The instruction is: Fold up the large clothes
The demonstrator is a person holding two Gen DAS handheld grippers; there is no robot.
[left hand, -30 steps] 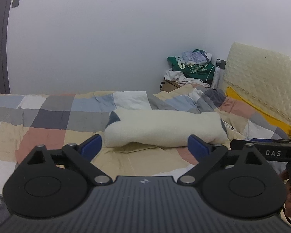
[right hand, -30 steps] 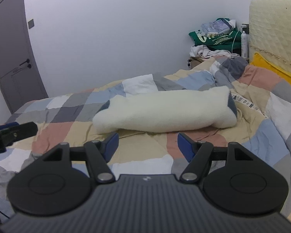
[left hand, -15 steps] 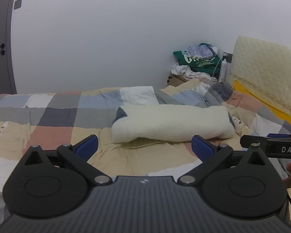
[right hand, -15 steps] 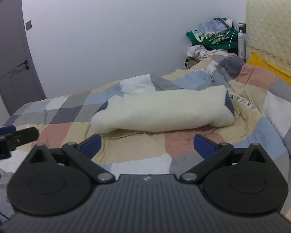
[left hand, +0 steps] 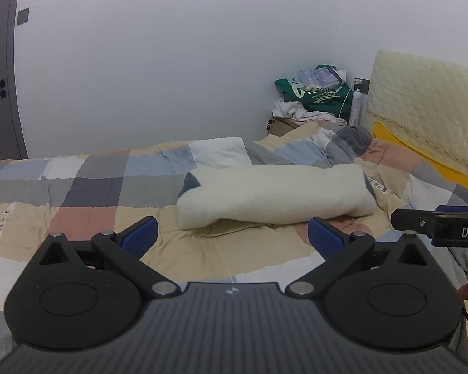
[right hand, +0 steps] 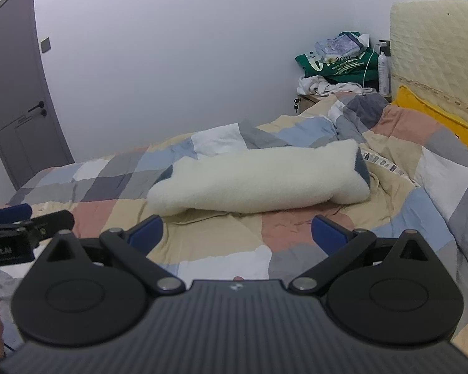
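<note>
Since a second ago the right gripper [right hand: 236, 230] has spread its blue-tipped fingers much wider, and both tools have drawn back a little from the garment. The left gripper [left hand: 232, 233] also stands with its blue pads [left hand: 140, 233] wide apart, holding nothing. The thick cream fleece garment [left hand: 274, 194], folded into a long soft bundle with a dark grey lining showing at both ends, lies across the middle of the patchwork quilt [left hand: 87, 193] of beige, grey, blue and pink squares, ahead of both tools and touched by neither. Beyond it, a green printed bag [right hand: 340, 62] sits on a pile of white laundry [right hand: 324, 87] beside the cream quilted headboard [right hand: 436, 50], with a yellow pillow [right hand: 436, 115] below that.
</note>
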